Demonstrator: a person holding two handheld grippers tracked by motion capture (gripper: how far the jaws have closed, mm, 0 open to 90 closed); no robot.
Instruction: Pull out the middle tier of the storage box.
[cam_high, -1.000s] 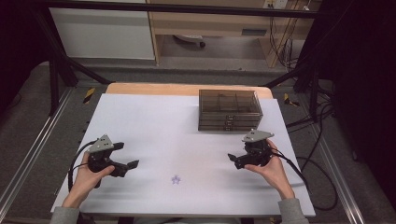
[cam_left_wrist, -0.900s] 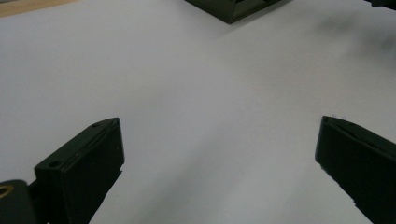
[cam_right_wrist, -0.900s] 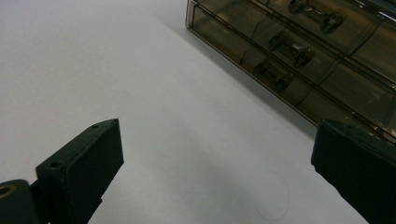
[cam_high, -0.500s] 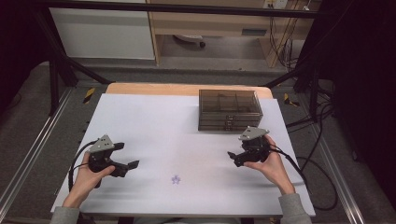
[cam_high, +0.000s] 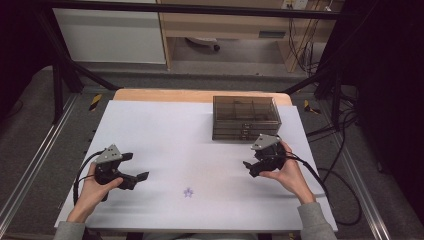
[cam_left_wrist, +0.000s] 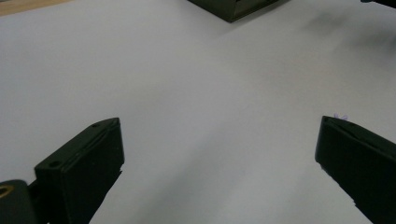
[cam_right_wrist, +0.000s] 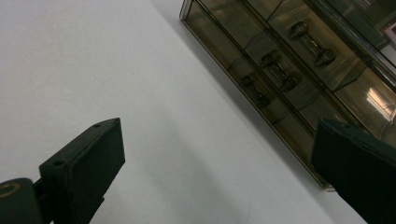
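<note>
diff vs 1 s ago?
The right tool has moved slightly forward, toward the drawer box, jaws open and holding nothing. The left tool stayed where it was, also open and empty. The box and the small star mark on the table have not moved.

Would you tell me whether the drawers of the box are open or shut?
Shut: the drawers sit flush in the box, none pulled out.

In the right gripper view, the smoky drawer box (cam_right_wrist: 299, 79) runs off the top and right edges, and the right tool's own far jaw covers its near corner. The small items in its drawers are too dim to name. In the left gripper view, the purple mark (cam_left_wrist: 341, 116) on the counter (cam_left_wrist: 196, 93) peeks half-hidden behind a jaw.
</note>
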